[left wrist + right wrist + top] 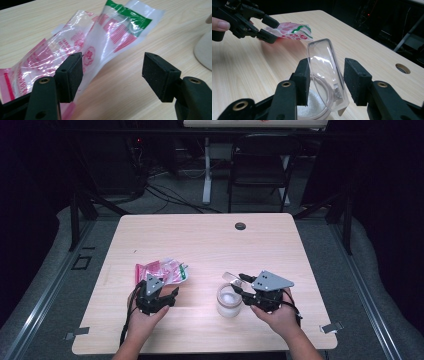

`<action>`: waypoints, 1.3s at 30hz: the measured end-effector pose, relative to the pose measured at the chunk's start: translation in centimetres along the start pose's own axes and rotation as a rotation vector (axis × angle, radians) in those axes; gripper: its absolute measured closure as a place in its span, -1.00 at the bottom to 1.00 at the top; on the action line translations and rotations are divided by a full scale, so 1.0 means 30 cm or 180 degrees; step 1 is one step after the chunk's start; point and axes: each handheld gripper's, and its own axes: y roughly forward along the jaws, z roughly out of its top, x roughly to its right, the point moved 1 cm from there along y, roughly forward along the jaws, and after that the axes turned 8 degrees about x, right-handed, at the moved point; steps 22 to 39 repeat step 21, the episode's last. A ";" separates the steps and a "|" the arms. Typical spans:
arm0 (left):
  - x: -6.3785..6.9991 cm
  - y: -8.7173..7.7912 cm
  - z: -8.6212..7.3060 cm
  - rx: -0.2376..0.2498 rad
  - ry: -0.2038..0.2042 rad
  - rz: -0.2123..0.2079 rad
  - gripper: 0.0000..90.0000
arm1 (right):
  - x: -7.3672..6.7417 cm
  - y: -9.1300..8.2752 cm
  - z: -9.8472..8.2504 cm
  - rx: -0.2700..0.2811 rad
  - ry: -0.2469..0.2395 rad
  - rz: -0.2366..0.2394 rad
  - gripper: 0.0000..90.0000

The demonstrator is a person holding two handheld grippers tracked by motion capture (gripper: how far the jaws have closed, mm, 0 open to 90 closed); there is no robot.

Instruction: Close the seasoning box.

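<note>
- The left gripper point(169, 296) sits with jaws spread, nothing between them, just near of the crumpled plastic bag point(162, 270) on the table's point(210, 237) left side.
- The right gripper point(325, 81) has its jaws either side of the jar's point(229, 301) raised clear lid point(325, 80), at the table's near right; pad contact is unclear.

The pale wood-grain desk point(210, 245) carries a crinkled clear plastic bag with red and green print point(165, 270) and a frosted, seemingly plastic jar point(229, 302); a round grommet hole point(240, 226) sits near its far edge.
</note>
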 end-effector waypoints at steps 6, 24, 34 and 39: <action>0.049 0.004 0.006 0.0002 0.0034 -0.0052 -0.29 | -0.026 0.001 0.004 -0.0054 -0.0160 -0.0029 0.22; 0.136 -0.044 0.058 0.0068 0.0045 -0.0291 -0.31 | -0.068 -0.016 0.045 0.0160 -0.0097 0.0179 0.06; 0.136 -0.044 0.058 0.0068 0.0045 -0.0291 -0.31 | -0.068 -0.016 0.045 0.0160 -0.0097 0.0179 0.06; 0.136 -0.044 0.058 0.0068 0.0045 -0.0291 -0.31 | -0.068 -0.016 0.045 0.0160 -0.0097 0.0179 0.06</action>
